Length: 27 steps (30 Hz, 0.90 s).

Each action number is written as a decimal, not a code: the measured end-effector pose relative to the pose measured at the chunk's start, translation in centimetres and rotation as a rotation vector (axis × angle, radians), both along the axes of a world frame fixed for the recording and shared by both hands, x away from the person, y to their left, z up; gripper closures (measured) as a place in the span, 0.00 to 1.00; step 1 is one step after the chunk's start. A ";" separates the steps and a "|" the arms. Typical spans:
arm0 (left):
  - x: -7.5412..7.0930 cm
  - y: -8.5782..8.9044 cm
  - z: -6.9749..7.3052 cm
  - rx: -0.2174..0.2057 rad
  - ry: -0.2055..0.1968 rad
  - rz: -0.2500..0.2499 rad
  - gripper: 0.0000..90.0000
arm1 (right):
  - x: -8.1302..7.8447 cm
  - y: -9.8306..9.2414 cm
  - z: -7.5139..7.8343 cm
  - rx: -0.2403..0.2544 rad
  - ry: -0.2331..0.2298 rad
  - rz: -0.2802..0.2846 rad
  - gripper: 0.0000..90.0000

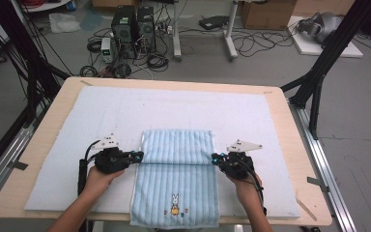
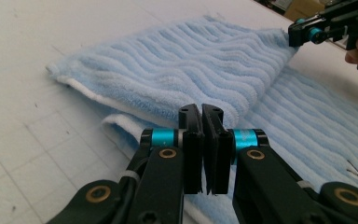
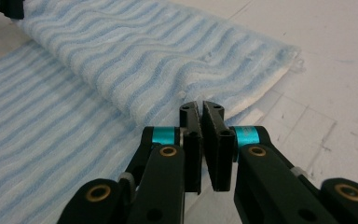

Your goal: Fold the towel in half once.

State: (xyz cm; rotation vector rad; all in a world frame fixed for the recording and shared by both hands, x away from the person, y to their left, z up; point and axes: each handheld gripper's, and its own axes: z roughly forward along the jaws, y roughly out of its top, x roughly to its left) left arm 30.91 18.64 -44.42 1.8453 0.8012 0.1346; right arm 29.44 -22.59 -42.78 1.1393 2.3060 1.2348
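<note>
Light blue striped towel (image 1: 176, 169) lies on the pale blue mat (image 1: 101, 116) that covers the wooden bench (image 1: 299, 159), near the person's edge, roughly centred. Its far part is folded back over itself, so a doubled layer sits on top of the flat near part; the fold's free edge runs across the towel between the two claws. The near end hangs slightly over the mat's front edge and carries a small rabbit print (image 1: 175, 204).

Left claw (image 1: 138, 156) sits at the towel's left side, at the edge of the folded layer. Jaws together in the left gripper view (image 2: 203, 112), tips at the doubled towel's edge; whether any cloth is pinched between them cannot be told. Left hand (image 1: 99, 178) holds it from below.

Right claw (image 1: 214, 158) sits at the towel's right side, same line as the left, at the folded layer's right edge. Jaws together in the right gripper view (image 3: 203, 108), tips just at the folded edge near its white hem; whether they pinch cloth cannot be told. Right hand (image 1: 244, 186) holds it, cable trailing along the wrist.

Both claws point inward toward each other, level with the mat. Computer towers (image 1: 133, 26) and cables lie on the floor beyond the bench.
</note>
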 end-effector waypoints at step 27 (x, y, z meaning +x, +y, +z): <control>9.4 -2.1 -0.8 0.139 0.082 0.238 0.59 | 10.4 3.3 -0.9 -0.164 0.133 -0.170 0.71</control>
